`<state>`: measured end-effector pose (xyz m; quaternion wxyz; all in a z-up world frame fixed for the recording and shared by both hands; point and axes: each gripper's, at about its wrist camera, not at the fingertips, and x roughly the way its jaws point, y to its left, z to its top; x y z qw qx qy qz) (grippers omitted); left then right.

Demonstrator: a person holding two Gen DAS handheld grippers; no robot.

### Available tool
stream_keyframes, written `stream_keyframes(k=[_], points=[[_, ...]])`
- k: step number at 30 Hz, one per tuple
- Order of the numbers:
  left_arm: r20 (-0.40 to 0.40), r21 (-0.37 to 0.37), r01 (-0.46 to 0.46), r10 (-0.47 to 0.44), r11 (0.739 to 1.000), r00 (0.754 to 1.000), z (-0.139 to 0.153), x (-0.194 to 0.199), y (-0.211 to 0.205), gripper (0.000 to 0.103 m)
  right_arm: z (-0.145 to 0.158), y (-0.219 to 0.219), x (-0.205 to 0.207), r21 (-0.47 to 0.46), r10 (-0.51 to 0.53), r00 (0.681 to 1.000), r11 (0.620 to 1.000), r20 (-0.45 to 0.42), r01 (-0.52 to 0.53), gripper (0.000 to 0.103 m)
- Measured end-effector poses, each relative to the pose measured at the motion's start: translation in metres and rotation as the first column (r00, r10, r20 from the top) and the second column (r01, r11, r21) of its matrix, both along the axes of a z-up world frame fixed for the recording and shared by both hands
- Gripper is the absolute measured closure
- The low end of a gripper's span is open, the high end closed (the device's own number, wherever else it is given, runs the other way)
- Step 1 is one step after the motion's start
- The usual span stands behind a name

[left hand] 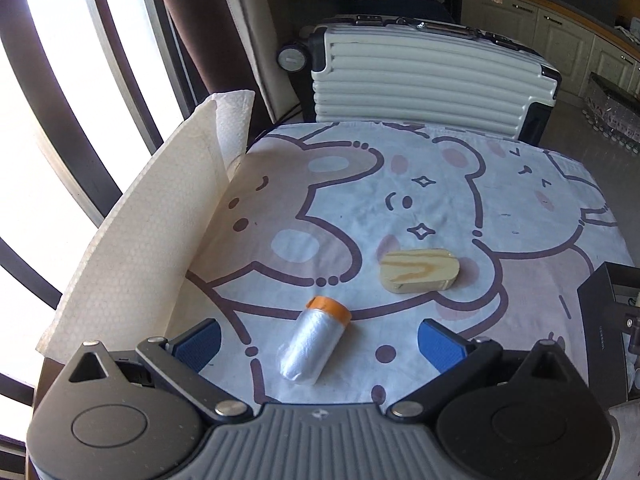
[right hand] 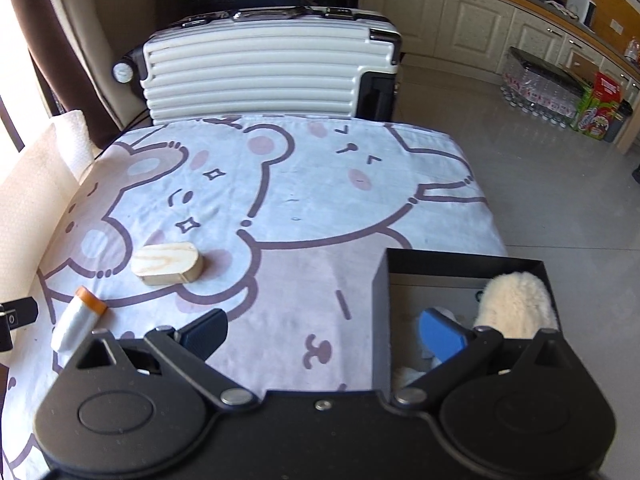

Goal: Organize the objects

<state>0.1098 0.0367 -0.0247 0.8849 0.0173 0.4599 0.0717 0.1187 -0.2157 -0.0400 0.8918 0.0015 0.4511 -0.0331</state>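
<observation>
A roll of clear plastic bags with an orange end (left hand: 316,340) lies on the bear-print cloth, between the open fingers of my left gripper (left hand: 320,346). It also shows at the left in the right wrist view (right hand: 76,320). A rounded wooden block (left hand: 418,270) lies farther off to the right, also seen in the right wrist view (right hand: 168,263). My right gripper (right hand: 324,338) is open and empty, straddling the left wall of a black box (right hand: 380,312) that holds a fluffy cream item (right hand: 516,304).
A white ribbed suitcase (left hand: 424,80) stands behind the table's far edge. A white foam sheet (left hand: 152,216) leans along the left side by the window. The black box (left hand: 600,328) sits at the right edge. Bottle packs (right hand: 548,88) stand on the floor.
</observation>
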Motion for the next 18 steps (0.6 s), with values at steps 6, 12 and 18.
stream_keyframes(k=[6, 12, 18], points=[[0.012, -0.006, -0.006, 0.006, 1.000, 1.000, 0.002, -0.002, 0.003, 0.000, 0.005, 0.013, -0.002, 0.009, 0.049, 0.998, 0.999, 0.033, -0.049, 0.000], [0.012, -0.020, -0.002, 0.003, 1.000, 1.000, -0.006, 0.001, -0.003, 0.000, 0.010, 0.013, -0.005, 0.019, 0.068, 0.996, 0.997, 0.059, -0.069, 0.000], [0.010, -0.036, 0.031, -0.031, 0.999, 0.999, -0.011, 0.014, -0.024, 0.000, 0.016, 0.009, -0.011, -0.010, 0.097, 0.992, 0.995, 0.077, -0.097, 0.000]])
